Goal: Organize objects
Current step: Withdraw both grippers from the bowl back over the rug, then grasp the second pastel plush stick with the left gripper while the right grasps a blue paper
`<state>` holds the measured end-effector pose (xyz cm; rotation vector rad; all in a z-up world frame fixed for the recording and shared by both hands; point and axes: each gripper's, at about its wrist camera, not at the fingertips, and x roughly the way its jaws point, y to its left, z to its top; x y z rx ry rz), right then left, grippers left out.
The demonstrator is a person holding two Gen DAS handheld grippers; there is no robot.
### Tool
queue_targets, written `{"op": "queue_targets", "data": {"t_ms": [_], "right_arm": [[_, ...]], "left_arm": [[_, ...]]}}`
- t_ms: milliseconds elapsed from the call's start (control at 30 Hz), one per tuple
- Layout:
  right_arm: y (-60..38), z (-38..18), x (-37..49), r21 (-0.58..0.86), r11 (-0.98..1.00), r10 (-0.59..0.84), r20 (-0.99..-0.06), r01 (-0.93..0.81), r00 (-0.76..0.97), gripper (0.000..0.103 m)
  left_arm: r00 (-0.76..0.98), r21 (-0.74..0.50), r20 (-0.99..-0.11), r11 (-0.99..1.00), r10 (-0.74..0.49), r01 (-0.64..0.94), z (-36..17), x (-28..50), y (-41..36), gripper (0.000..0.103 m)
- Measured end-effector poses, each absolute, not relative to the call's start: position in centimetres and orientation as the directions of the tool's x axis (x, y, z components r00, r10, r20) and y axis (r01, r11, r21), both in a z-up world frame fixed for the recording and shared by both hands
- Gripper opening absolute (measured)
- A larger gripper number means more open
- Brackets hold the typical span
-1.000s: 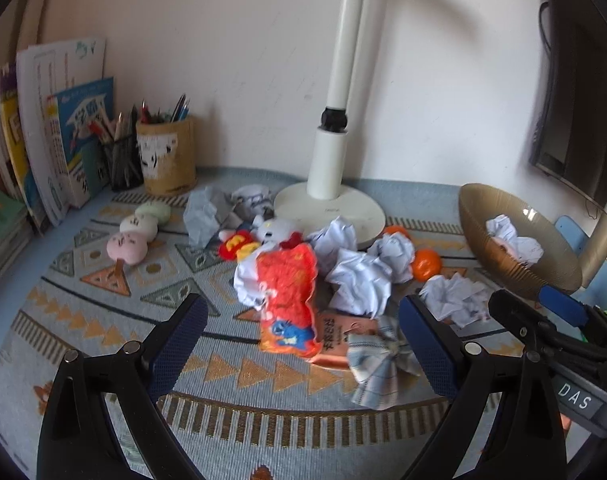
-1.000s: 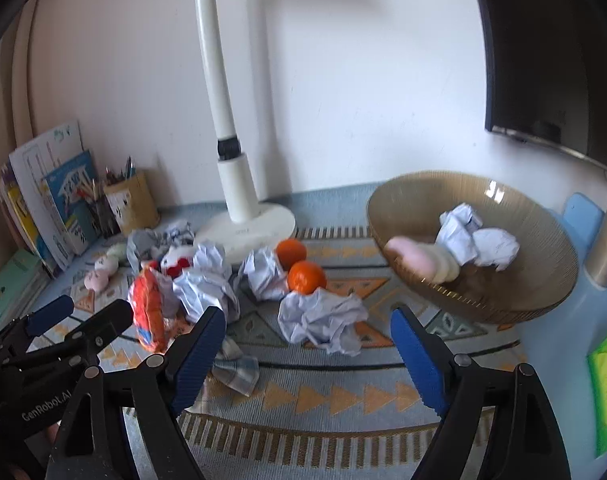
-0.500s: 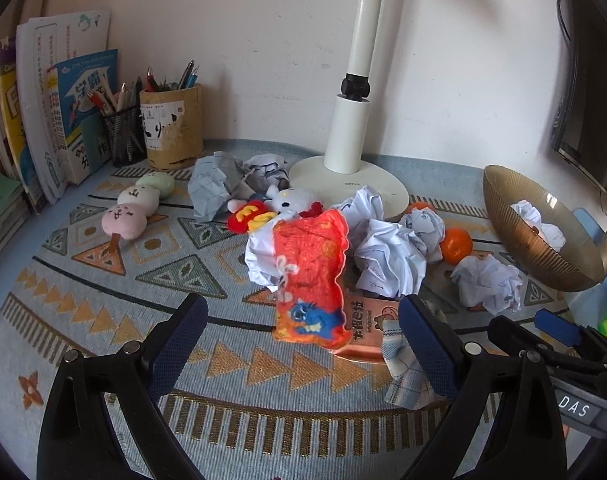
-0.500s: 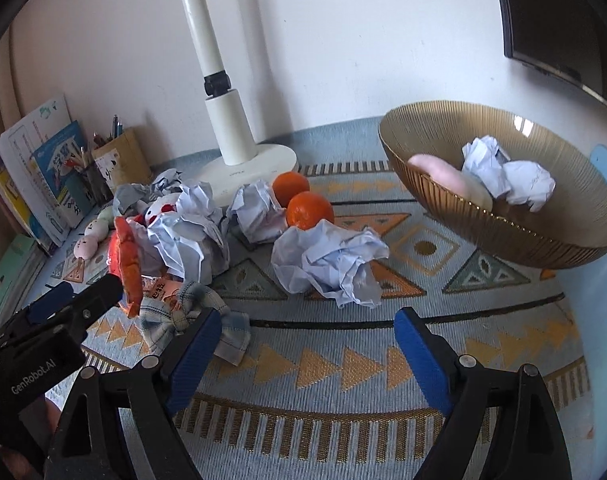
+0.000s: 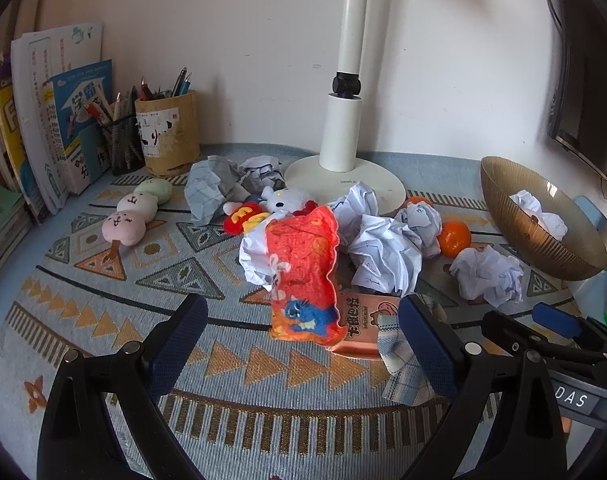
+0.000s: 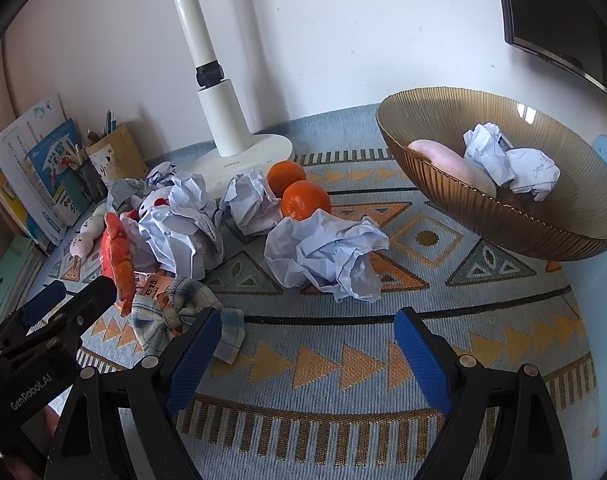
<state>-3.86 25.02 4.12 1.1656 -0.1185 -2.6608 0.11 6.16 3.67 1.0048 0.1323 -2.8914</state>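
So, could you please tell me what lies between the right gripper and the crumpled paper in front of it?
Only bare patterned mat lies between the right gripper and the crumpled paper, seen in the right wrist view.

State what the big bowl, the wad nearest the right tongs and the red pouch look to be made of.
Bowl: amber glass or clear plastic, seemingly; ribbed, translucent wall with bright glints. Wad: crumpled paper, matte white with sharp creases. Red pouch: fuzzy fabric, perhaps felt or towelling; its nap shows and the edges look soft.
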Motion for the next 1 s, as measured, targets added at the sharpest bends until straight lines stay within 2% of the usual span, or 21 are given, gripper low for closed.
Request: {"op": "queue_targets", "data": {"t_ms": [267, 500, 567, 700, 833, 867, 967, 1000], "right_arm": [[25.4, 5.4, -3.2, 0.144, -0.972, -0.234, -0.676, 0.186, -0.699, 0.087], [24.0, 7.5, -2.7, 0.150, -0.959, -0.278, -0.660, 0.240, -0.698, 0.087], [22.8, 8.9, -2.9, 0.164, -0.947, -0.314, -0.660, 0.278, -0.682, 0.087], [18.8, 12.1, -4.6, 0.163, -0.923, -0.367, -0.647, 0.349, -0.668, 0.087], [12.8, 14.1, -8.3, 0.238, -0.864, -0.482, -0.641, 0.443, -0.597, 0.087], [10.8, 14.1, -9.5, 0.241, -0.856, -0.493, -0.650, 0.458, -0.579, 0.085], [5.7, 13.1, -12.9, 0.261, -0.839, -0.504, -0.704, 0.478, -0.500, 0.067], [4.3, 12.6, -13.9, 0.274, -0.832, -0.510, -0.720, 0.482, -0.471, 0.065]], "left_arm": [[-0.775, -0.098, -0.631, -0.991, -0.007, 0.089, 4.4, 1.3, 4.5, 0.096], [-0.798, 0.058, -0.568, -0.977, -0.201, 0.205, 6.8, 2.5, -1.8, 0.096], [-0.789, 0.045, -0.577, -0.973, -0.209, 0.225, 7.4, 1.8, -4.5, 0.097], [-0.752, -0.041, -0.643, -0.973, -0.148, 0.227, 7.9, -2.3, -10.4, 0.097], [-0.723, -0.046, -0.676, -0.971, -0.143, 0.235, 6.3, -5.5, -12.7, 0.096], [-0.714, -0.043, -0.684, -0.970, -0.146, 0.239, 5.8, -6.3, -13.0, 0.096], [-0.694, -0.043, -0.708, -0.973, -0.130, 0.225, 4.1, -8.6, -13.4, 0.096], [-0.693, -0.048, -0.710, -0.974, -0.122, 0.220, 3.9, -9.1, -13.7, 0.096]]}}
